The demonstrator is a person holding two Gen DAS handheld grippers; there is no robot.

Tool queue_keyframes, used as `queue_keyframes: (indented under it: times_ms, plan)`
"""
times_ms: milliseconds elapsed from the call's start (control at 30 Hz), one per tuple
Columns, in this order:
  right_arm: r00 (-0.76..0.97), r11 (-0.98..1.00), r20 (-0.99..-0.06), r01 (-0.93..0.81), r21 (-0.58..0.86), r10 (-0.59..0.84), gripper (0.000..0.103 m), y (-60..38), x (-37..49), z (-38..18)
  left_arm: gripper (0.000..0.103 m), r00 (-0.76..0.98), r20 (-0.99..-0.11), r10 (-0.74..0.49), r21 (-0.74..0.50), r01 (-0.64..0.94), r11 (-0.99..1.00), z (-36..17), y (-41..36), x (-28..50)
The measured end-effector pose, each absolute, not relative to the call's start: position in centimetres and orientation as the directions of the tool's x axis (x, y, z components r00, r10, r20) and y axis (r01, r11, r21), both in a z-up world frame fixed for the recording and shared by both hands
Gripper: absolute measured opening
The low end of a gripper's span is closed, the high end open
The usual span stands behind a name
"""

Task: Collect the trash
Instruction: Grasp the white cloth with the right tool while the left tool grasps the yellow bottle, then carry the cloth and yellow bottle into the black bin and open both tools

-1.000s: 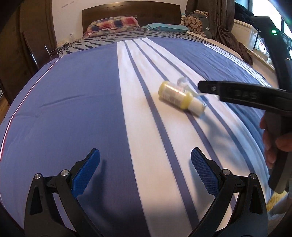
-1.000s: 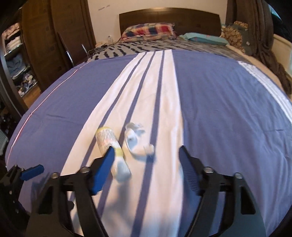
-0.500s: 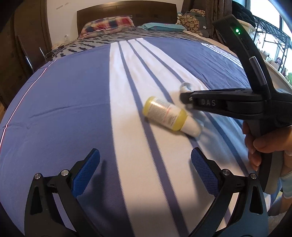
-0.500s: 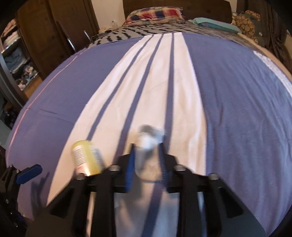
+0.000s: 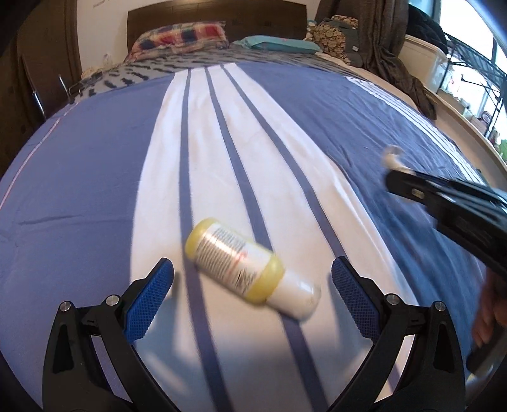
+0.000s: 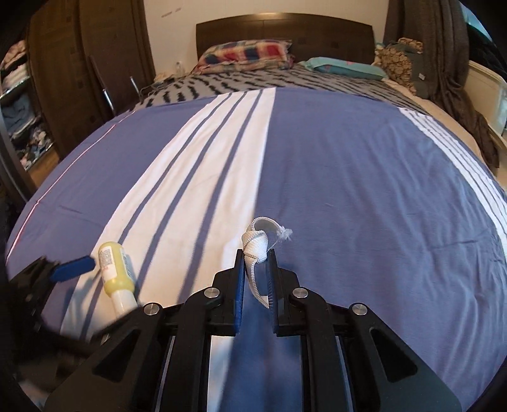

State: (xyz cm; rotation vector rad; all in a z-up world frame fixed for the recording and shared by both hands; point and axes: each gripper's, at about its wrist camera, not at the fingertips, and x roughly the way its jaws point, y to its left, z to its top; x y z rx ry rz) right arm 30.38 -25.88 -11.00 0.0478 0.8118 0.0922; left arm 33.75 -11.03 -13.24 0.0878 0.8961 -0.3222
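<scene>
A yellow bottle (image 5: 231, 250) with a white cap lies on its side on the striped bedspread (image 5: 95, 190). My left gripper (image 5: 252, 269) is open, its blue pads on either side of the bottle and apart from it. To the right, my right gripper (image 5: 408, 187) is shut on a scrap of white woven strap (image 5: 391, 158). In the right wrist view the strap (image 6: 255, 245) is pinched between the pads of the right gripper (image 6: 256, 258) and curls out above them with a frayed end. The bottle (image 6: 114, 266) and a left fingertip (image 6: 74, 267) show at the lower left.
Pillows (image 6: 244, 55) and a dark headboard (image 6: 282, 30) stand at the far end of the bed. A wardrobe (image 6: 79, 63) is on the left. Dark clothes (image 5: 389, 47) hang at the right by a window. A person's hand (image 5: 488, 317) holds the right gripper's handle.
The right gripper shut on the white strap and carried it to the right, away from the bottle. The left gripper moved forward until the bottle lay between its open fingers.
</scene>
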Motion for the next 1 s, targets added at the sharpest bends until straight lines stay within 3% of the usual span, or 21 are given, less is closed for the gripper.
queue_keyframes:
  times_ms: [67,100,167,267,367,400,467,1000]
  plan:
    - [0.694,0.995,-0.712,-0.065,0.079,0.102,0.014,-26.4,29.6,-10.8,0.089,0.561,-0.790,-0.246,-0.074,0.311,0.948,-13.6,-11.4,34.7]
    - [0.697,0.995,-0.709,-0.066,0.080,0.104,0.014,-26.6,29.2,-10.7,0.079,0.557,-0.794,-0.244,-0.073,0.311,0.948,-13.7,-11.4,34.8]
    - [0.702,0.994,-0.704,-0.072,0.083,0.110,0.014,-27.0,28.5,-10.7,0.073,0.562,-0.796,-0.226,-0.053,0.306,0.951,-13.8,-11.5,34.9]
    - [0.704,0.995,-0.702,-0.078,0.069,0.104,0.014,-27.0,27.5,-10.8,0.053,0.568,-0.789,-0.233,-0.055,0.312,0.948,-13.7,-11.1,34.4]
    - [0.706,0.995,-0.701,-0.082,0.063,0.103,0.014,-26.7,26.3,-10.9,0.048,0.564,-0.788,-0.249,-0.064,0.326,0.943,-13.6,-10.6,33.7]
    - [0.706,0.994,-0.700,-0.083,0.064,0.104,0.014,-26.6,25.8,-10.9,0.040,0.564,-0.788,-0.248,-0.057,0.334,0.941,-13.7,-10.5,33.2]
    - [0.706,0.994,-0.700,-0.084,0.067,0.107,0.014,-26.3,24.6,-11.0,0.035,0.570,-0.786,-0.238,-0.036,0.343,0.938,-13.7,-10.2,32.2]
    - [0.709,0.987,-0.687,-0.120,0.107,0.161,0.014,-22.7,12.0,-11.6,0.032,0.593,-0.756,-0.275,-0.029,0.389,0.921,-13.3,-6.2,18.0]
